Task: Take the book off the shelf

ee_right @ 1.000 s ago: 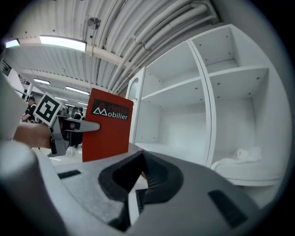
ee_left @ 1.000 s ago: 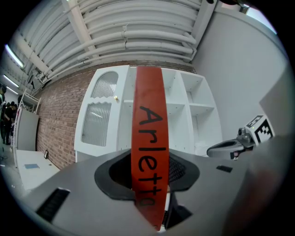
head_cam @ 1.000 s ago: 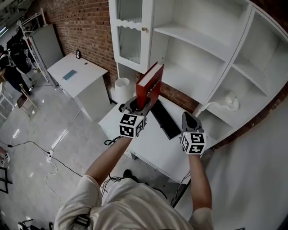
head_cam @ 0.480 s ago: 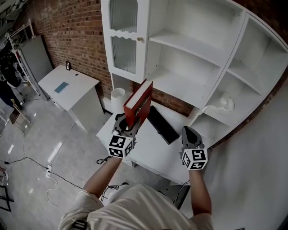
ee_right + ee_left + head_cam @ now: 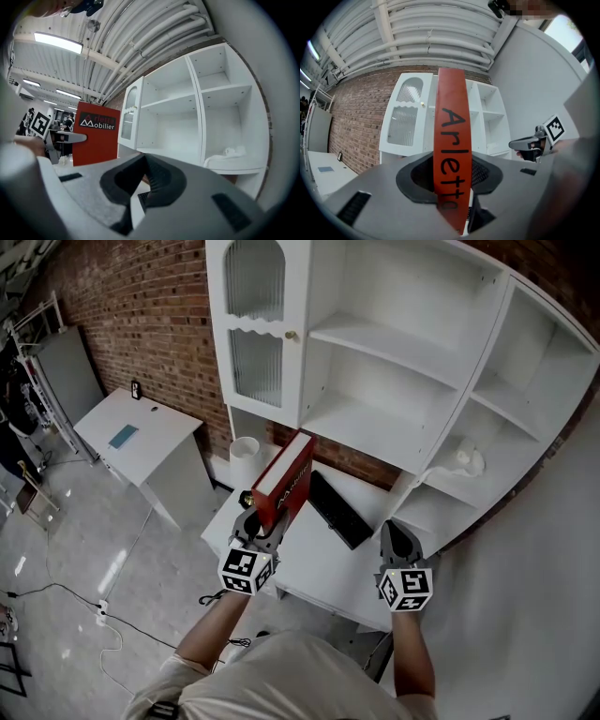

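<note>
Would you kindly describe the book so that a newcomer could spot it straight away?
Start at the tall white shelf unit against the brick wall, then drop to the white desk below it. Above the desk's left side, the left gripper clamps the book: the only red thing there, unlike the flat black keyboard beside it.

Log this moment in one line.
left gripper: shut on red book | right gripper: shut, empty | red book: off shelf

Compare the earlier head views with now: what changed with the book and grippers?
The left gripper has carried the red book away from the white shelf unit, back toward the person, over the desk. The right gripper drew back alongside. Unchanged: left clamped on the book, right shut and empty, keyboard on the desk.
</note>
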{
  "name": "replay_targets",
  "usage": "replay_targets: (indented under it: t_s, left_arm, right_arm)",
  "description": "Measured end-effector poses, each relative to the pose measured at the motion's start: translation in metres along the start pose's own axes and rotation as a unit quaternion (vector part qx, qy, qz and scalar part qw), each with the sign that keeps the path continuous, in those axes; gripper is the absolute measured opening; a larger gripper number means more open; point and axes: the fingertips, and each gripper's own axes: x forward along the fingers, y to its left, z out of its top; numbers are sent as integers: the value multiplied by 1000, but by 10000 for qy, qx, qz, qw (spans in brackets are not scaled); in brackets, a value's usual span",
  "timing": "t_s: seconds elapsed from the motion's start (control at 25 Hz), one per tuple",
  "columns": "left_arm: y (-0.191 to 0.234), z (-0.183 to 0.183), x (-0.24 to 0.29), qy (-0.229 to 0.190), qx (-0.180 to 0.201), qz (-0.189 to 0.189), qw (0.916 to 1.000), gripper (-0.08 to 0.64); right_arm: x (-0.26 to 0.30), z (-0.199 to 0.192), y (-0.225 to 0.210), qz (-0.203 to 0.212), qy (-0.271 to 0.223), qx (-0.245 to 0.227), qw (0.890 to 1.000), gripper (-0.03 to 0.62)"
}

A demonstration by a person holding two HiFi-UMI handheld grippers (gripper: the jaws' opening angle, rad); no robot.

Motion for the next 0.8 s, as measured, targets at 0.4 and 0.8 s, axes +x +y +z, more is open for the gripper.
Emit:
replay_targets:
  t_s: [0.4, 0.8]
  left_arm:
    - [0, -13, -5, 129, -84, 10, 9999, 147]
    - [-1, -22, -12, 175, -186, 44, 9997, 148]
  right_arm:
    - [-10, 8, 0, -62, -155, 206, 9996, 2]
    - [-13, 9, 3, -90, -171, 183, 9996, 2]
